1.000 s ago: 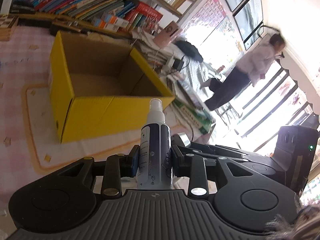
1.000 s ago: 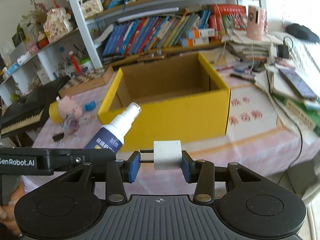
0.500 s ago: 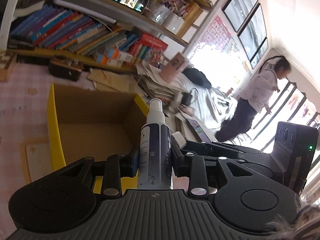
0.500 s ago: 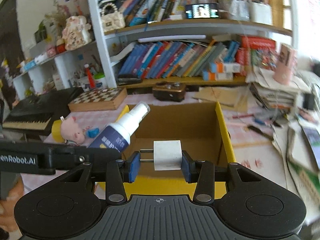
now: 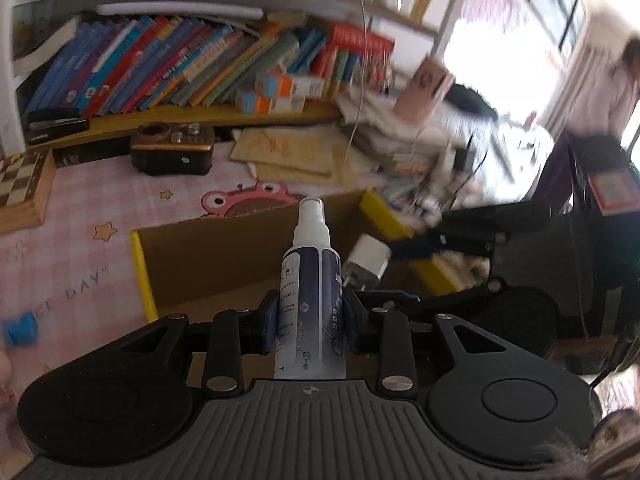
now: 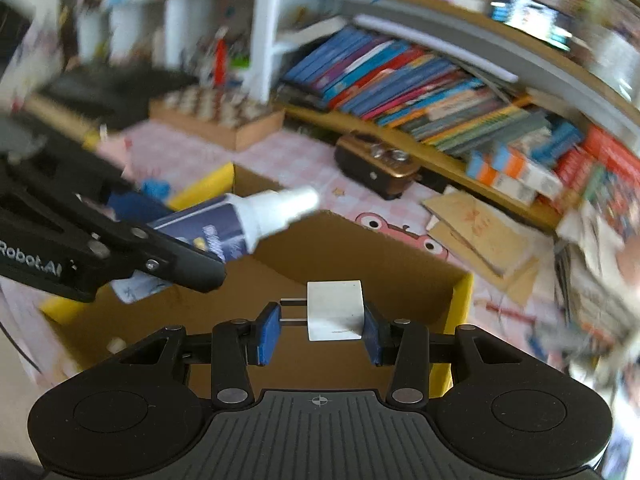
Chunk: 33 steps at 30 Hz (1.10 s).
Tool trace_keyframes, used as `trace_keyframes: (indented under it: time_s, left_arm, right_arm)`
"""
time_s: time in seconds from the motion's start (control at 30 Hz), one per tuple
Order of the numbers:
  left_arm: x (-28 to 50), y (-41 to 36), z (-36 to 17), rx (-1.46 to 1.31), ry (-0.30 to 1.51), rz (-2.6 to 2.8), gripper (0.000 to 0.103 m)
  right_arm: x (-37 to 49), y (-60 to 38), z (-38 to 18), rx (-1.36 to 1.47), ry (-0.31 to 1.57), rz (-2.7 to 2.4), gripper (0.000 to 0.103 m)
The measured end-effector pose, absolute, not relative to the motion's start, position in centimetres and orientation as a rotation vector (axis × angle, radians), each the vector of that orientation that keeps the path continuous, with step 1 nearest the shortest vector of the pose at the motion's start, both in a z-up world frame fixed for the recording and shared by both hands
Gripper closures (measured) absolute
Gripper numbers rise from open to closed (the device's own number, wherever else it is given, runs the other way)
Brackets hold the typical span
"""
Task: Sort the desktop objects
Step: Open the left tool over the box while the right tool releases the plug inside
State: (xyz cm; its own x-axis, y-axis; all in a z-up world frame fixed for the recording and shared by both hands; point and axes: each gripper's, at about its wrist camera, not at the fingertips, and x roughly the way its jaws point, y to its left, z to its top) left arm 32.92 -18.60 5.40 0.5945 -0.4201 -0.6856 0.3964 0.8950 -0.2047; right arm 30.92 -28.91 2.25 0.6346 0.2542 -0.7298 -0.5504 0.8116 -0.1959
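My left gripper (image 5: 308, 320) is shut on a white and dark-blue spray bottle (image 5: 310, 304), held upright over the open yellow cardboard box (image 5: 140, 268). The bottle also shows in the right wrist view (image 6: 244, 220), pointing right. My right gripper (image 6: 320, 328) is shut on a white plug adapter (image 6: 335, 311) with two metal prongs, held above the inside of the box (image 6: 460, 320). The adapter also shows in the left wrist view (image 5: 366, 260), to the right of the bottle.
The box stands on a pink checked tablecloth (image 5: 80, 216). Behind it are a brown radio (image 5: 172, 152), a chessboard (image 6: 216, 116), flat cardboard pieces (image 6: 480, 232) and a shelf of books (image 5: 180, 68). A small blue object (image 5: 20, 330) lies at the left. A person (image 5: 608, 92) stands far right.
Both grippers have moved forward and now hang over the open box. The views have tilted down towards the box's inside. Both grips are unchanged.
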Motion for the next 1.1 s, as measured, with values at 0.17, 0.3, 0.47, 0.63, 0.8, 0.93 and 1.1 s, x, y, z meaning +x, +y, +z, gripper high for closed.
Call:
trace_keyframes:
  time_s: [0.17,0.3,0.47,0.63,0.8,0.93,1.1]
  left_arm:
    - [36.0,-21.6,3.2,0.157,0.902,-0.460,0.073]
    - [37.5,-23.0,1.9,0.270,0.942,-0.453,0.073]
    - [39.1,-23.9,0.7,0.327,0.974,-0.421,0.073]
    - [39.4,-24.2,-0.1,0.370,1.002,-0.416,0.073]
    - [39.4,-23.8,-0.8,0.345,1.028,-0.407,0.073]
    - [39.4,-23.8,-0.8,0.348,1.028,-0.406,0.073]
    - [39.2,-23.6,-0.4,0.335,0.990,-0.382,0.072]
  right_arm:
    - [34.2,-27.3,-0.7,-0.615,0.836,0.532,0.061]
    - [36.1,-27.0,-2.8,-0.662,0.928,0.581,0.061]
    - [37.2,-26.0,-4.1,-0.773,0.963,0.624,0.060]
    - [37.2,-25.6,-5.1,-0.831,0.996,0.658,0.061]
    - [37.4,-25.3,-5.8,-0.878,1.003,0.650,0.061]
    - [37.5,-25.3,-5.8,-0.881,1.008,0.659,0.061]
    - [37.3,-25.5,-5.4,-0.868,0.980,0.654,0.060]
